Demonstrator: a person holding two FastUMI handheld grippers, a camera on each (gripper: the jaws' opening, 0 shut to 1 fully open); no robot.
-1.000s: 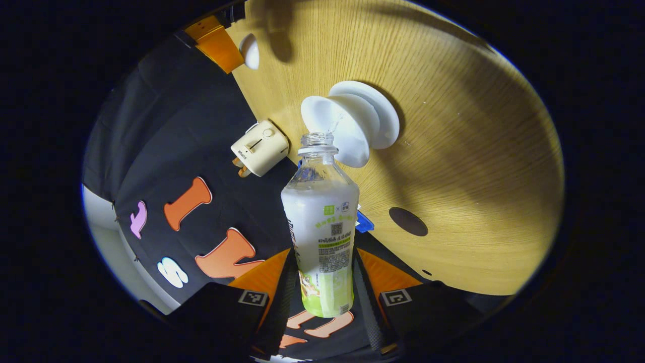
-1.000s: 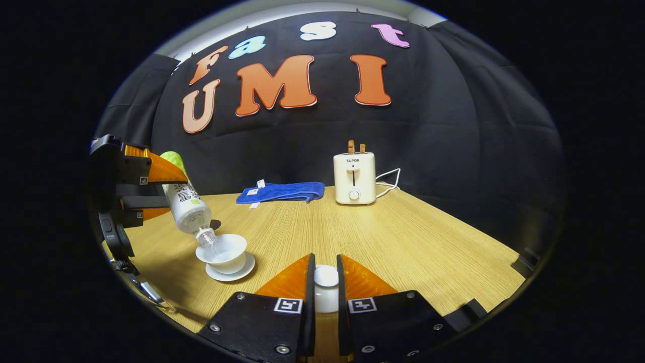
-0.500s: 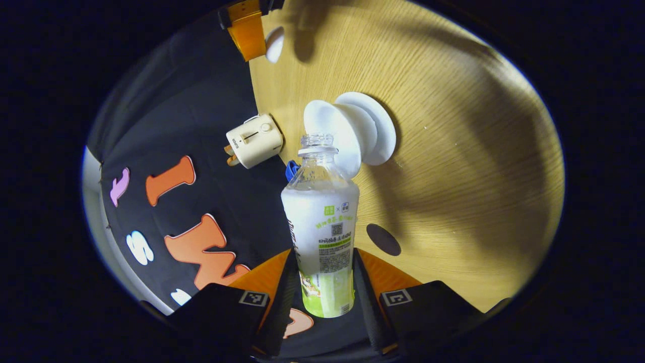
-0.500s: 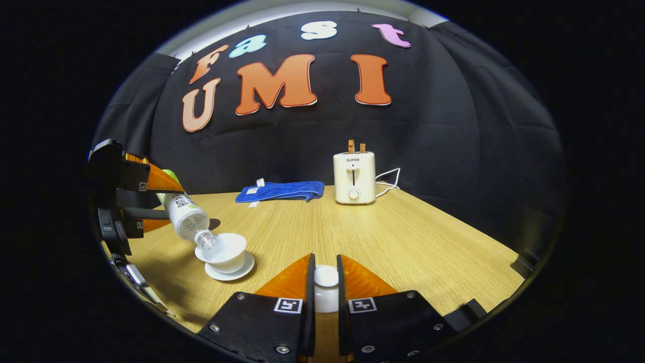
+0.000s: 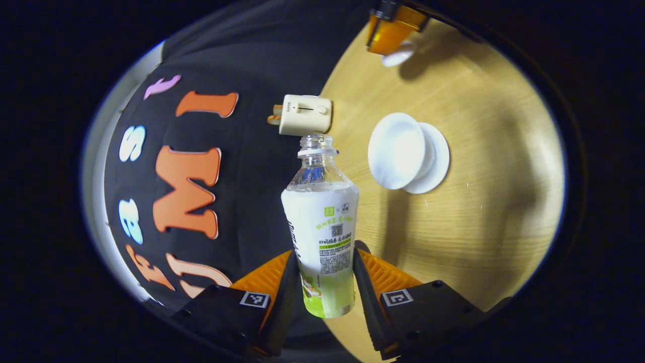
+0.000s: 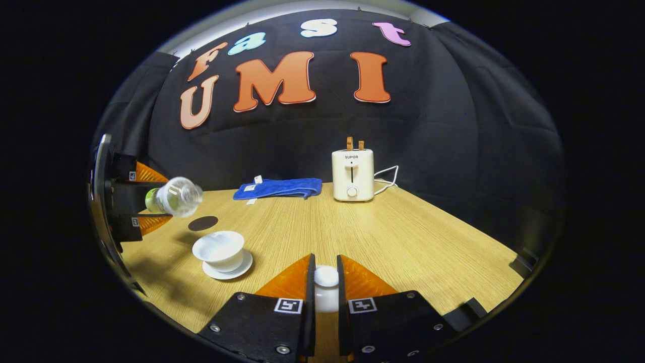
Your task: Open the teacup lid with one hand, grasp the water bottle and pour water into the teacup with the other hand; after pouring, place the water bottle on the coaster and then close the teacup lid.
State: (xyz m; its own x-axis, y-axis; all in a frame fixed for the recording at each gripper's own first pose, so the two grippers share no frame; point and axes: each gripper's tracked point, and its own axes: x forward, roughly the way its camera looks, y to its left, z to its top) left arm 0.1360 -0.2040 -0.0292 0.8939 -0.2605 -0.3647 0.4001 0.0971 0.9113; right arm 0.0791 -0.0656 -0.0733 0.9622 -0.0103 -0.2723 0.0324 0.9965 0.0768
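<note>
Now the left gripper [image 5: 325, 282] clamps both fingers on the lower body of the uncapped water bottle [image 5: 321, 222], which the right gripper view shows lying near horizontal in the air [image 6: 174, 197], its mouth turned toward the camera, above and behind the teacup [image 6: 219, 249]. The cup stands open on its white saucer [image 6: 228, 270] on the wooden table [image 6: 403, 237], and in the left gripper view it sits to the right of the bottle's neck [image 5: 396, 150]. A dark round coaster [image 6: 203, 223] lies on the table just behind the cup, bare. At the near edge the right gripper [image 6: 326, 295] has its jaws narrowed on the white teacup lid [image 6: 326, 287], the fingers against its sides. Behind, a cream toaster [image 6: 352, 175] stands beside a folded blue cloth [image 6: 278, 187].
</note>
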